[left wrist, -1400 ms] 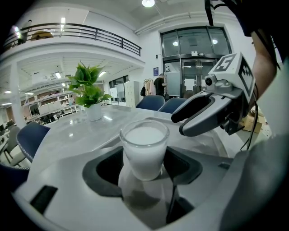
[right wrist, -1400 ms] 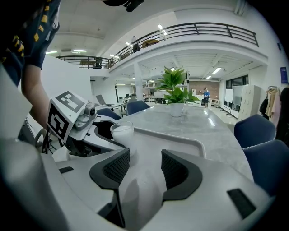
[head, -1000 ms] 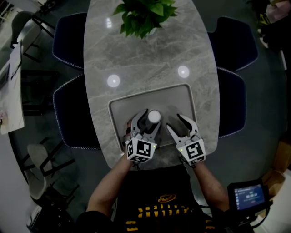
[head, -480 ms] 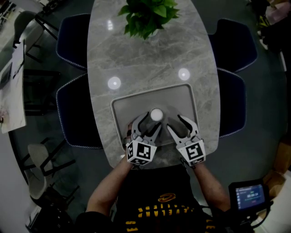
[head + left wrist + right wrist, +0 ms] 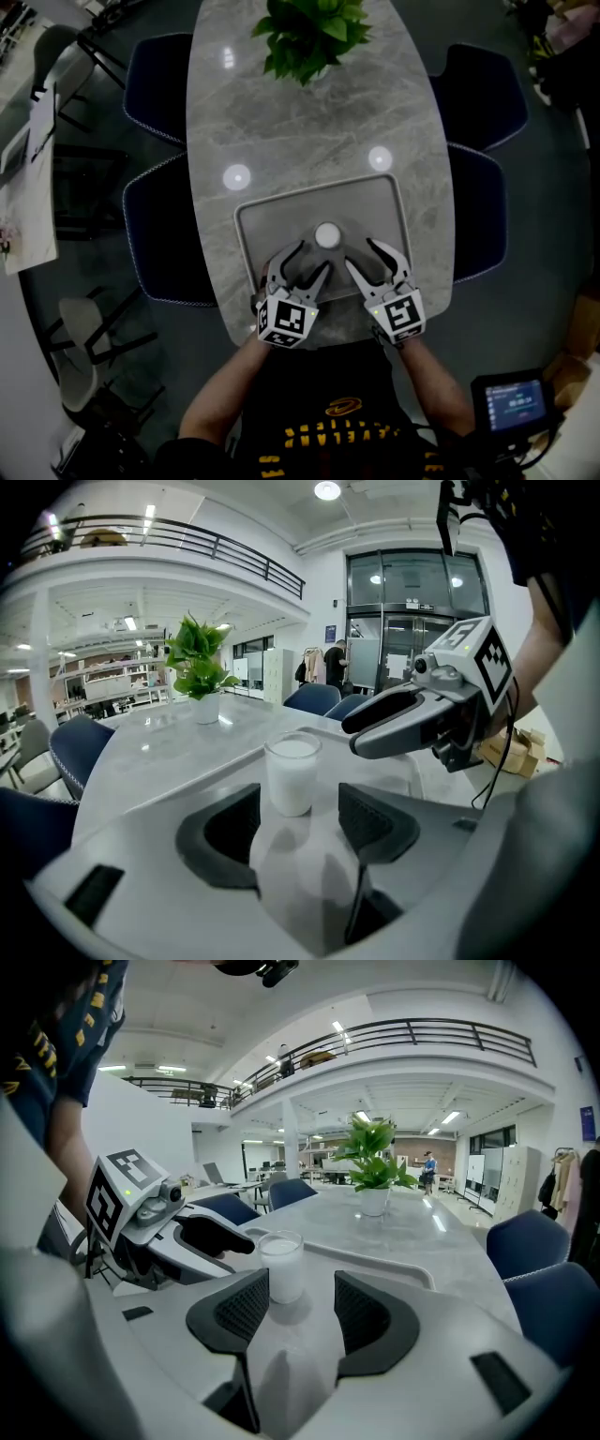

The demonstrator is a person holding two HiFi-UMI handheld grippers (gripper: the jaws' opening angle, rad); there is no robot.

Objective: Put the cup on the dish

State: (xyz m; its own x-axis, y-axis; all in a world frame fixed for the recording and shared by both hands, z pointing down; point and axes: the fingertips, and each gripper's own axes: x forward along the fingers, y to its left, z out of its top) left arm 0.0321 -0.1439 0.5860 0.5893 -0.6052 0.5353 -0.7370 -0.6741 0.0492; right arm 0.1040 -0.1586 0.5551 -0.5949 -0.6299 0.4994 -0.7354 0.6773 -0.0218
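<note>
The cup point(image 5: 326, 234) stands upright on the dish point(image 5: 380, 202), near its front edge, so I judge the placing itself done and the job now is to get clear without disturbing it. My left tongs point(image 5: 310, 257) are released: the jaws stand wide apart with nothing between the pads, and the cup sits just beyond their tips, in line with the gap. My right tongs point(image 5: 362, 254) are just as wide and empty, and point at the cup from the other side, apart from it.

To finish well, I should keep both pairs of jaws wide and draw each one straight back along its own line, never sideways, since a swing would bring a tip against the cup's wall. The cup is tall and narrow, so I expect a light knock to tip it. I should also keep my wrists level and lift off only once the tips are over the bare surface point(image 5: 309, 131).
</note>
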